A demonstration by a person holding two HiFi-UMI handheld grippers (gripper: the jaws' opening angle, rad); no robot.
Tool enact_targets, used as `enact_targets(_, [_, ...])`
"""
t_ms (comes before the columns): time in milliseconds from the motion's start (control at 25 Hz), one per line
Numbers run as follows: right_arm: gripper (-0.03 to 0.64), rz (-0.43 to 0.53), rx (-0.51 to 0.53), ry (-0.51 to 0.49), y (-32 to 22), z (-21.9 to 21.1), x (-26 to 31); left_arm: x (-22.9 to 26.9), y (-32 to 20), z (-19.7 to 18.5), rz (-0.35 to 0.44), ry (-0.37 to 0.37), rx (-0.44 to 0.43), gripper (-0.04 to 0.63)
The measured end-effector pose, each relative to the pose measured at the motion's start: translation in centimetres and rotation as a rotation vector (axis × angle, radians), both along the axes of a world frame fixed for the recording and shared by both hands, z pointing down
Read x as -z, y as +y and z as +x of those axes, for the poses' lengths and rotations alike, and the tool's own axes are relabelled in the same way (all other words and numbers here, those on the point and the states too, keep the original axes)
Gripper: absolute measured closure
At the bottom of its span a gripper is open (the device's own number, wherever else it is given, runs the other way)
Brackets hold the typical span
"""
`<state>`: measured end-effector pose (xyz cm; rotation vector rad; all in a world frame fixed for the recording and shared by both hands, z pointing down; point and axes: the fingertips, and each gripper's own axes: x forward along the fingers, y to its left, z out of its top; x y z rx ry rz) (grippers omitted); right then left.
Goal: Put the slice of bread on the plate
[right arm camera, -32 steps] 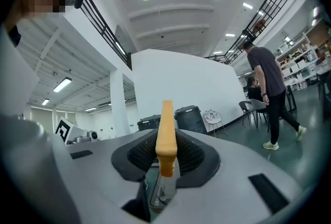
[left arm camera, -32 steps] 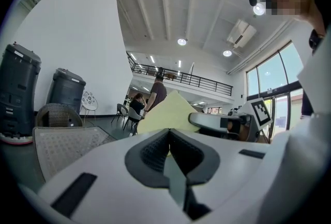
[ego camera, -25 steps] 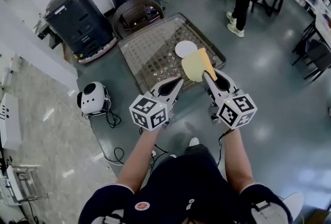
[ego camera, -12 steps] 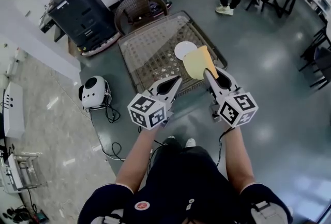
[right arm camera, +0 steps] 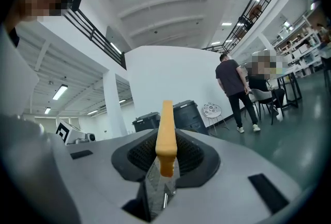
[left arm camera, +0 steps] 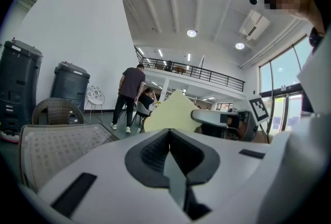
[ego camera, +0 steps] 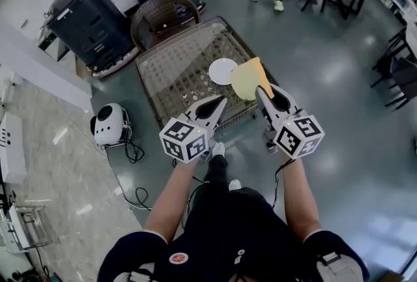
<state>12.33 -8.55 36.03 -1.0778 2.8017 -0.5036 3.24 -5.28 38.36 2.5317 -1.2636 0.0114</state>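
approach: woven brown surface (ego camera: 171, 60) and round white plate (ego camera: 223, 70) now closer | right gripper (ego camera: 261, 92) fingers clamp pale-yellow bread slice (ego camera: 246, 78), airborne, not yet over plate | left gripper (ego camera: 220, 103) fingers closed, empty | placement pending

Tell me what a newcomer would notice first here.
The pale yellow slice of bread with an orange crust stands out, clamped edge-up in the right gripper at the head view's centre. Beside it in that view, a round white plate sits on the woven wicker table. Two dark lidded bins stand behind at upper left.
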Motion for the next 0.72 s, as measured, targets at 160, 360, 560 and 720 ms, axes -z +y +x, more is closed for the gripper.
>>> enact_targets(160, [0.526, -0.021, -0.011, 0.008, -2.7, -0.6, -0.7, -0.6, -2.8, -0.5, -0.009, 0.006, -0.014, 0.588])
enact_targets(360, [0.526, -0.053, -0.018, 0.029, -6.5, -2.2, -1.7, -1.9, -7.0, -2.1, -0.04, 0.009, -0.023, 0.588])
enact_targets(560, [0.526, -0.097, -0.047, 0.045, -10.1, -3.4, -3.7, -3.7, -10.4, -3.3, -0.08, 0.015, -0.049, 0.588])
enact_targets(720, [0.526, -0.148, -0.066, 0.07, -12.7, -4.7, -6.1, -5.1, -13.0, -4.3, -0.119, 0.024, -0.065, 0.588])
